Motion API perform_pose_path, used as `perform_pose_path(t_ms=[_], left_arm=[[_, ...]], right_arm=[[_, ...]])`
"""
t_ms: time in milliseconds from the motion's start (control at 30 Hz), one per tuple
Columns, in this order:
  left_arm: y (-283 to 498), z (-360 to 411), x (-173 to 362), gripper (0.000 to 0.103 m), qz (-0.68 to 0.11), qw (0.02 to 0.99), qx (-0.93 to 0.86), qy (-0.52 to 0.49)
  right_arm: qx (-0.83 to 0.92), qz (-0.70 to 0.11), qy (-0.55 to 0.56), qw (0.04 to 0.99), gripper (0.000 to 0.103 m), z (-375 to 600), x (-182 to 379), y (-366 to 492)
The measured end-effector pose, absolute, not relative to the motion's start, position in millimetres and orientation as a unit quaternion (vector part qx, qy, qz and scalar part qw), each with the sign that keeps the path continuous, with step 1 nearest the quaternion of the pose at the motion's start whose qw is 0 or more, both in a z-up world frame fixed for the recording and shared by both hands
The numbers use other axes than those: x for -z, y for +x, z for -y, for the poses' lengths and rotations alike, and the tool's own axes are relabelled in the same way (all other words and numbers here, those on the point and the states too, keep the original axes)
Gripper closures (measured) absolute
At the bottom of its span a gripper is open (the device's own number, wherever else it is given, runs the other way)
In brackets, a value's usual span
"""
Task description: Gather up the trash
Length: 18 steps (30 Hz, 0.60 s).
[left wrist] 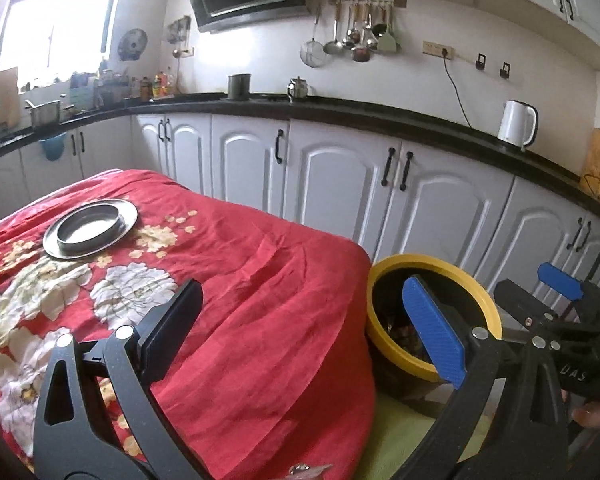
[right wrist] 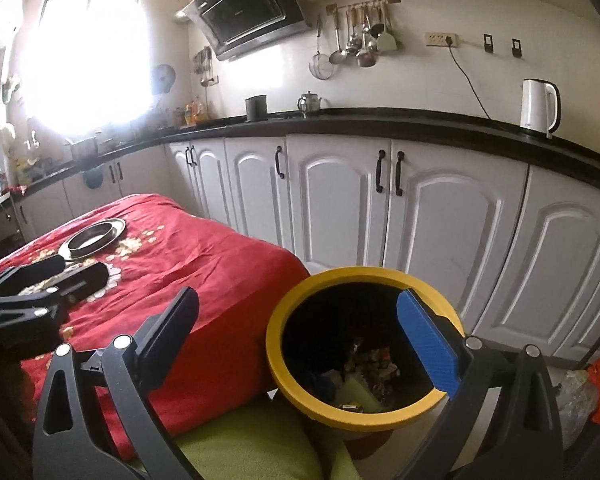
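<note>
The right gripper point(right wrist: 300, 340) hangs over the yellow bin point(right wrist: 364, 412), jaws wide and empty, so trash can drop in. The left gripper point(left wrist: 300, 332) gapes empty too.

bin point(right wrist: 364, 420) yellow rim, black inside | tablecloth point(left wrist: 260, 300) red, white-floral | cabinets point(left wrist: 340, 184) white

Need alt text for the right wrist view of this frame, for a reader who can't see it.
The open, empty right gripper hangs over a yellow-rimmed trash bin with wrappers and scraps at its bottom. To the left, a red floral tablecloth carries a metal dish, with the left gripper above the cloth. White cabinets and a black countertop run behind.
</note>
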<state>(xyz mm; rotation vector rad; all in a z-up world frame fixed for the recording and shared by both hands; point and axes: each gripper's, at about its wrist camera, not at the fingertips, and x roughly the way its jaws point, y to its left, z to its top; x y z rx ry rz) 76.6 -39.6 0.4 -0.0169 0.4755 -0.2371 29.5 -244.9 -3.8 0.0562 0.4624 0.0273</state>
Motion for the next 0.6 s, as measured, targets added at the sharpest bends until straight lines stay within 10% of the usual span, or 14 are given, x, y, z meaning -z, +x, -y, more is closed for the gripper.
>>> perform_pose_path(t_ms=[600], left_arm=[[76.1, 37.3, -1.5, 0.011, -0.234, 0.965, 0.122, -0.011]], right_arm=[[-0.02, -0.233, 0.024, 0.972, 0.006, 239.6, 3.9, 30.9]])
